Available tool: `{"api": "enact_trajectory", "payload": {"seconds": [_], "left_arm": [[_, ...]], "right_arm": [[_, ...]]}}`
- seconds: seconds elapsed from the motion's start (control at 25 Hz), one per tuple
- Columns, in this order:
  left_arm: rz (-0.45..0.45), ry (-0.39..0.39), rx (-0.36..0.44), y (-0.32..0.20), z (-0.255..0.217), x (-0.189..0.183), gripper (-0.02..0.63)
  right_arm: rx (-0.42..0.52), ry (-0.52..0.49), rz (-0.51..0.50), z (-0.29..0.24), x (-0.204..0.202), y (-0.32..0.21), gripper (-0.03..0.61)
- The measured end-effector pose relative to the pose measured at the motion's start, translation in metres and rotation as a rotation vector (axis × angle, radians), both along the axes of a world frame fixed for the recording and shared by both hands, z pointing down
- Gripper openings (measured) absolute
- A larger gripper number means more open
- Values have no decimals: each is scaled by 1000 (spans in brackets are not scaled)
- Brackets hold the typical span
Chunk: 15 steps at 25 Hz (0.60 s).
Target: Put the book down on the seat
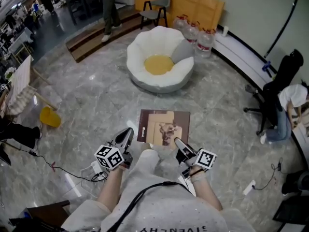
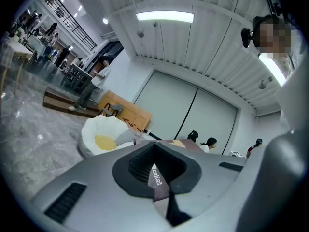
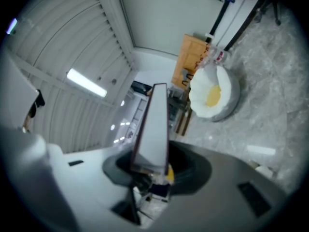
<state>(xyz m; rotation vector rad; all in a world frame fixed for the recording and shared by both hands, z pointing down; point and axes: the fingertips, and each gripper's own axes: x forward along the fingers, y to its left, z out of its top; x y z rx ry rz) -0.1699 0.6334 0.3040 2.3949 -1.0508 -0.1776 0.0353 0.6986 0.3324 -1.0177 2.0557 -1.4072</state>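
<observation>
A dark brown book (image 1: pixel 163 127) with a tan cover picture is held flat in front of me, above the marble floor. My left gripper (image 1: pixel 126 136) is shut on its near left corner, and my right gripper (image 1: pixel 180 144) is shut on its near right corner. In the left gripper view the book's spine (image 2: pixel 157 180) sits clamped between the jaws. In the right gripper view the book's page edge (image 3: pixel 153 129) rises from the jaws. The seat (image 1: pixel 160 57), a white flower-shaped cushion chair with a yellow centre and a grey pillow, stands on the floor ahead, apart from the book.
Large water bottles (image 1: pixel 195 35) and a dark chair (image 1: pixel 157 11) stand behind the seat. A yellow object (image 1: pixel 50 117) lies at left. A person on an office chair (image 1: pixel 282 105) sits at right. Cables (image 1: pixel 58 168) run over the floor near my feet. A wooden step (image 1: pixel 91 37) lies far left.
</observation>
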Motion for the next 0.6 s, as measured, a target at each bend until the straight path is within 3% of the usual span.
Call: {"api": "enact_trajectory", "payload": {"seconds": [0.6], "left_arm": [[81,-4,2,-242,15,20,25]], "right_arm": [[22,13,37,0,31,-213,163]]}}
